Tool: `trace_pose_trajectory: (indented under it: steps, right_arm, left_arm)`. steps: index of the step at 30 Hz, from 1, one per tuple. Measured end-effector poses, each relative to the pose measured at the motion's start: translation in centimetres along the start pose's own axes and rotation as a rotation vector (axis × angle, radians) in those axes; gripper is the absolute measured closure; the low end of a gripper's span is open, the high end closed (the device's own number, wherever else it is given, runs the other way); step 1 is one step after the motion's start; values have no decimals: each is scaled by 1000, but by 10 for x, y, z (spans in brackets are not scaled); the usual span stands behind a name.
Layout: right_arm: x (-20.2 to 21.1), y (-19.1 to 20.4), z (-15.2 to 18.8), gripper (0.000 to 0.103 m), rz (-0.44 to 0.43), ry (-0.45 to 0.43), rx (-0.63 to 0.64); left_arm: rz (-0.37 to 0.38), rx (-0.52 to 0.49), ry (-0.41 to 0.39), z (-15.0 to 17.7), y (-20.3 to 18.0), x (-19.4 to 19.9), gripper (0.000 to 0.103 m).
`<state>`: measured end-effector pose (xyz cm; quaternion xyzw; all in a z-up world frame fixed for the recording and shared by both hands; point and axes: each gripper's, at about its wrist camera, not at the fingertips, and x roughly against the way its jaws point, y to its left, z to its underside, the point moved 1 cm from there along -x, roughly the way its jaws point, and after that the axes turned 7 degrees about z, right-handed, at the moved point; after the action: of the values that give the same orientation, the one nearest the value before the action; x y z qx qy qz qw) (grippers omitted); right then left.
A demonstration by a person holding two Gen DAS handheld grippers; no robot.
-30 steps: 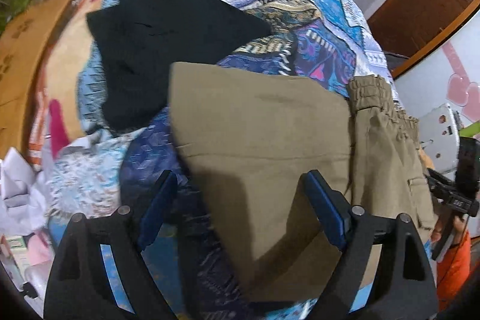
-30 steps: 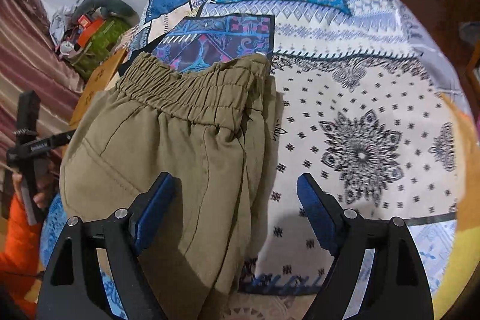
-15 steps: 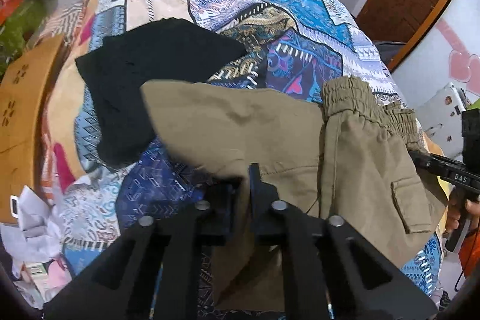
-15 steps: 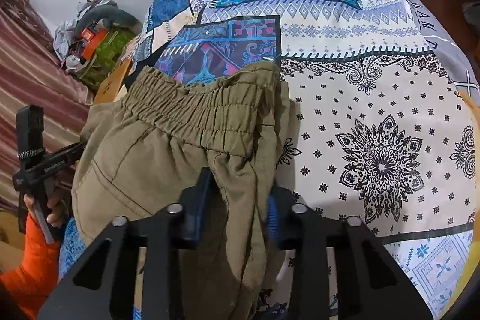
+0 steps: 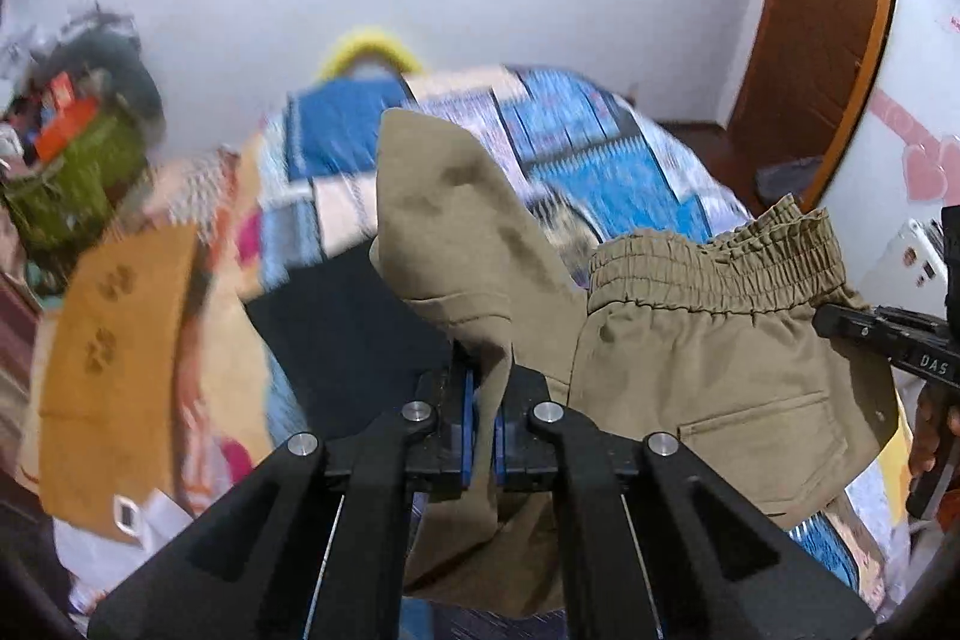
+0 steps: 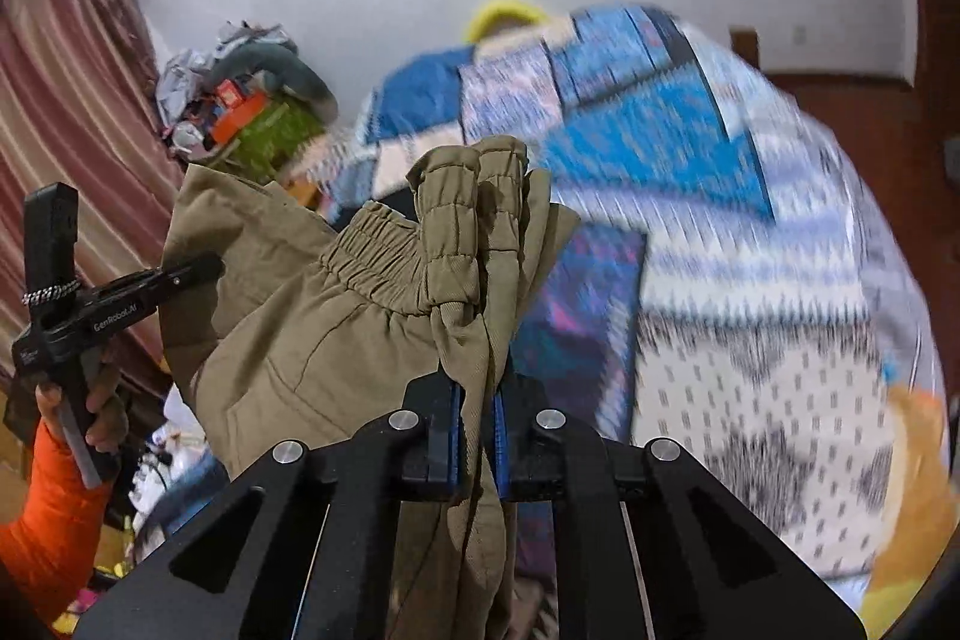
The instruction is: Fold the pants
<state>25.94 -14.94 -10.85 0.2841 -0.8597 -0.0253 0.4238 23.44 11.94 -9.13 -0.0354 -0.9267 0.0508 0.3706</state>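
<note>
Khaki cloth of the pants point(image 5: 708, 358) is seen held up above the patterned bedspread point(image 5: 606, 160), spanning between the two grippers. At the left, a bunched fold of a leg end is pinched by the left gripper point(image 5: 485, 430), whose blue pads are clamped on it with the fabric standing up beyond them. A black garment point(image 5: 348, 328) is seen lying on the bed behind that fold. Further right, the gathered elastic waistband point(image 6: 456, 232) is clenched by the right gripper point(image 6: 477, 436), its pads pressed on the cloth, which hangs down between them.
</note>
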Motion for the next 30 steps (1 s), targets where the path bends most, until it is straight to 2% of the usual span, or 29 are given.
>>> trace_pose_trajectory:
  steps: [7, 13, 18, 24, 27, 30]
  right_arm:
    - [-22, 39, -63, 96, -23, -85, 73]
    - [-72, 71, -98, 96, -34, -84, 144]
    - [-125, 91, -107, 96, -37, -38, 190]
    - [-193, 99, -109, 96, -25, 48, 203]
    - [-227, 93, -103, 96, -9, 105, 188]
    - [-260, 84, -92, 96, 26, 184, 174]
  left_arm:
    - [-68, 55, -64, -33, 57, 2, 98]
    - [-149, 91, -57, -39, 104, -25, 98]
    - [-200, 121, -20, -32, 139, -58, 98]
    - [-216, 158, 58, -12, 176, -115, 98]
    - [-235, 171, 123, 2, 192, -150, 98]
    - [-226, 228, 206, 22, 210, -182, 98]
